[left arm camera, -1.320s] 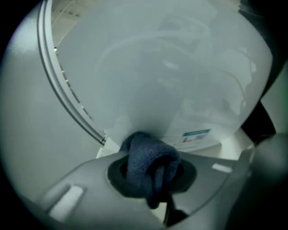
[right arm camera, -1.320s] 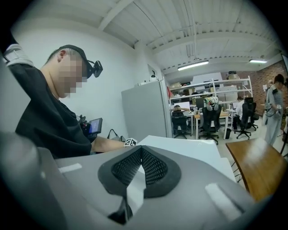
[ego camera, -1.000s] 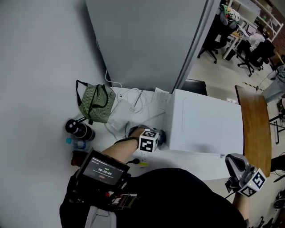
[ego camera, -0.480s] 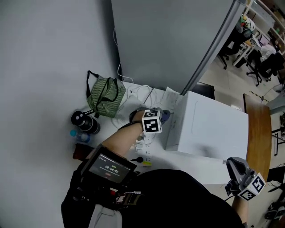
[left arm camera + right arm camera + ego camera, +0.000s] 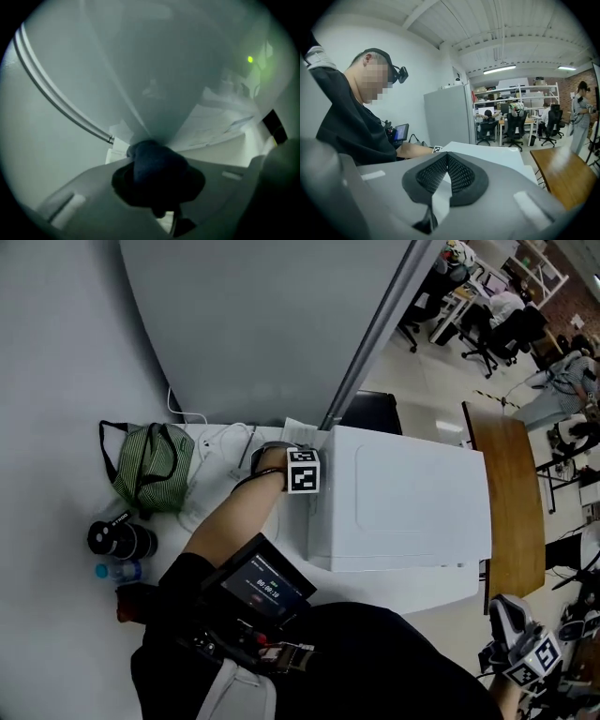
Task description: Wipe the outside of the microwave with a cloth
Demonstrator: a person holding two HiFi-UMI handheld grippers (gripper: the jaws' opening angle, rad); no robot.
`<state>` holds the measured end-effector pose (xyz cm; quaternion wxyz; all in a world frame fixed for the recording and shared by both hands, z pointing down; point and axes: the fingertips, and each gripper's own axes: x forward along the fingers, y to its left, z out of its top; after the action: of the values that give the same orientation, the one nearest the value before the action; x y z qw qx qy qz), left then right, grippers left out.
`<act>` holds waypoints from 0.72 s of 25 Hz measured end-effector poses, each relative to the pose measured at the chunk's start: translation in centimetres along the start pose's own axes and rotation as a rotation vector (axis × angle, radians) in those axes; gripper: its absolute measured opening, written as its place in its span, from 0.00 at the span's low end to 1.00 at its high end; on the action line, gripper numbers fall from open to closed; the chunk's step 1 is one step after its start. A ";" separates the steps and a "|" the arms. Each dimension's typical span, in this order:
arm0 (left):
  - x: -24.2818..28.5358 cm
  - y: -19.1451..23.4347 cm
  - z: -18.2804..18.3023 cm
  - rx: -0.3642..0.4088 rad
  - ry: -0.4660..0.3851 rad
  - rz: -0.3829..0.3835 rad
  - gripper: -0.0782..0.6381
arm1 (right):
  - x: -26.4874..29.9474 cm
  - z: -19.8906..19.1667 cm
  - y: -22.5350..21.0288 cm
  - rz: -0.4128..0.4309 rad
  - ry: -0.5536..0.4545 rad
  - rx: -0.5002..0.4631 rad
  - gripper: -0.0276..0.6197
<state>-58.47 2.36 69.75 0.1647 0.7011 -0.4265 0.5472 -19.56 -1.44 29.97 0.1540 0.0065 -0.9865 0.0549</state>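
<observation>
I judge the cloth [image 5: 154, 161] soft and drapey, best wadded as my left gripper's [image 5: 157, 180] fingers clench it at the microwave's [image 5: 412, 493] far-left corner; right gripper [image 5: 447, 173] clenched, empty.

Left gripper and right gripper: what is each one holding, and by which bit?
The left gripper clamps a bunched-up wad of the dark cloth. The right gripper holds nothing, and its jaws are together.

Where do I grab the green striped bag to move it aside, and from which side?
Likely take the dark handle loop of the green striped bag, coming from above: it stands clear of the slumped, soft body. Use the right gripper; the left gripper is shut on the cloth.
</observation>
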 end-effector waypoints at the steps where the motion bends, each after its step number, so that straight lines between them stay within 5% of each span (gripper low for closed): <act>1: -0.4 -1.1 0.1 0.015 -0.009 -0.033 0.19 | -0.3 0.0 -0.2 -0.005 -0.008 0.002 0.05; 5: -2.8 -8.2 1.2 0.119 -0.025 -0.161 0.18 | 0.0 -0.4 -0.5 0.049 -0.046 0.019 0.05; 10: -6.5 -19.3 3.0 0.238 -0.007 -0.290 0.18 | 2.4 -0.5 -0.3 0.230 -0.116 0.023 0.05; 14: -9.7 -26.1 5.0 0.206 -0.024 -0.331 0.18 | 3.5 0.2 -0.3 0.392 -0.153 0.018 0.05; 18: -12.3 -31.0 7.3 0.043 -0.080 -0.346 0.18 | 3.5 0.3 -1.3 0.526 -0.191 0.018 0.05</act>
<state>-30.16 20.43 63.38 0.2242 0.7887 -0.2936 0.4913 -22.98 -2.80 30.92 0.0407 -0.2433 -0.9638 0.1009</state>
